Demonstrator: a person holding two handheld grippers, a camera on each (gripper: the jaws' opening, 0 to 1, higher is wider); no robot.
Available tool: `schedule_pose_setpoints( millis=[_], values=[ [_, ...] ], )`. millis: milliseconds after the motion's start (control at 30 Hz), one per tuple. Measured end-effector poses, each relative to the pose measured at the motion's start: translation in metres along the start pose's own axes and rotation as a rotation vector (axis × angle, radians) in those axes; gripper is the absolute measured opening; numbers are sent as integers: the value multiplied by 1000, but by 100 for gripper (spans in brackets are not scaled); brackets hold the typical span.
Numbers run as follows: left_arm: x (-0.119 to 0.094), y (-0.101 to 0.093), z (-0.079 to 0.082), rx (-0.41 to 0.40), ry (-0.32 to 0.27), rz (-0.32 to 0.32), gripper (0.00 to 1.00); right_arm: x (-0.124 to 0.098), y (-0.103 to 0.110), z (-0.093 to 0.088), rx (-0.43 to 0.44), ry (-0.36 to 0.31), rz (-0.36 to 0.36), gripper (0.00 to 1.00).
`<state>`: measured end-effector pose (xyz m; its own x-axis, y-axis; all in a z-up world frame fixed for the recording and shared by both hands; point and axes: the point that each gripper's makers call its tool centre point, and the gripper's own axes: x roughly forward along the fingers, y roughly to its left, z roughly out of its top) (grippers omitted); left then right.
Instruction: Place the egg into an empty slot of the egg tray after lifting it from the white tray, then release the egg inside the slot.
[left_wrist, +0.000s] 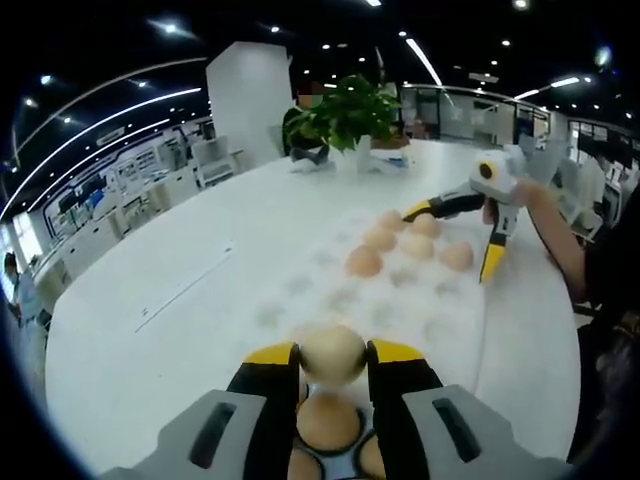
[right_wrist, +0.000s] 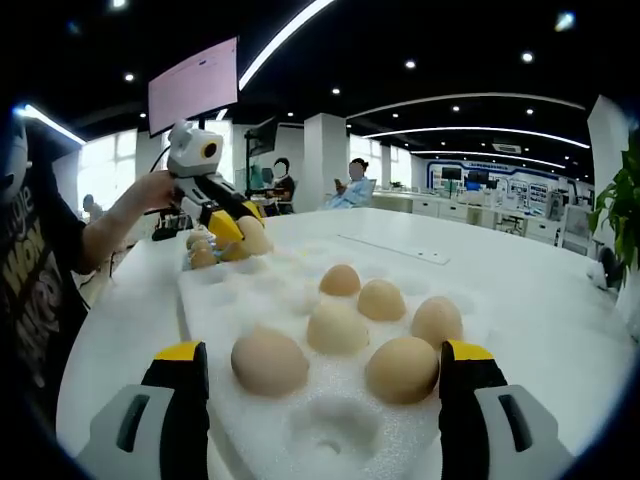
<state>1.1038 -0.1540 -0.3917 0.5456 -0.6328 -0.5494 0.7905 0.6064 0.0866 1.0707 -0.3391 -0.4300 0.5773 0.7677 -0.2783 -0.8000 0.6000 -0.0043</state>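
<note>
My left gripper (left_wrist: 332, 365) is shut on a pale egg (left_wrist: 332, 345), held just above more brown eggs (left_wrist: 327, 420) in the white tray (left_wrist: 338, 455) at the bottom of the left gripper view. Ahead lies the white foam egg tray (left_wrist: 300, 290), with several eggs (left_wrist: 364, 261) at its far end. Over those eggs my right gripper (left_wrist: 450, 242) stands wide open. In the right gripper view, my right gripper (right_wrist: 325, 375) is open over the egg tray (right_wrist: 340, 425), straddling several eggs (right_wrist: 338, 328). Farther back, the left gripper (right_wrist: 238, 238) holds the egg (right_wrist: 254, 241).
Everything rests on a large white table (left_wrist: 170, 260). A potted plant (left_wrist: 345, 110) stands at its far end. A person's hand and arm (left_wrist: 555, 235) hold the right gripper. Other people sit at the back of the office (right_wrist: 355, 185).
</note>
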Motion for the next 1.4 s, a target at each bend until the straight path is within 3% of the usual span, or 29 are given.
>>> schedule_pose_setpoints(
  millis=[300,533,1233,1400],
  values=[
    [-14,10,-5,-24,-20,36,27,0,1,-1,0,1,-2,100],
    [-22,2,-8,-32,-23,57,27,1,1,-1,0,1,-2,100],
    [-43,19,-33,-72,9,125,27,0,3,-1,1,0,-2,100],
    [-46,45,-34,-80,13,140,27,0,3,-1,1,-1,-2,100]
  ],
)
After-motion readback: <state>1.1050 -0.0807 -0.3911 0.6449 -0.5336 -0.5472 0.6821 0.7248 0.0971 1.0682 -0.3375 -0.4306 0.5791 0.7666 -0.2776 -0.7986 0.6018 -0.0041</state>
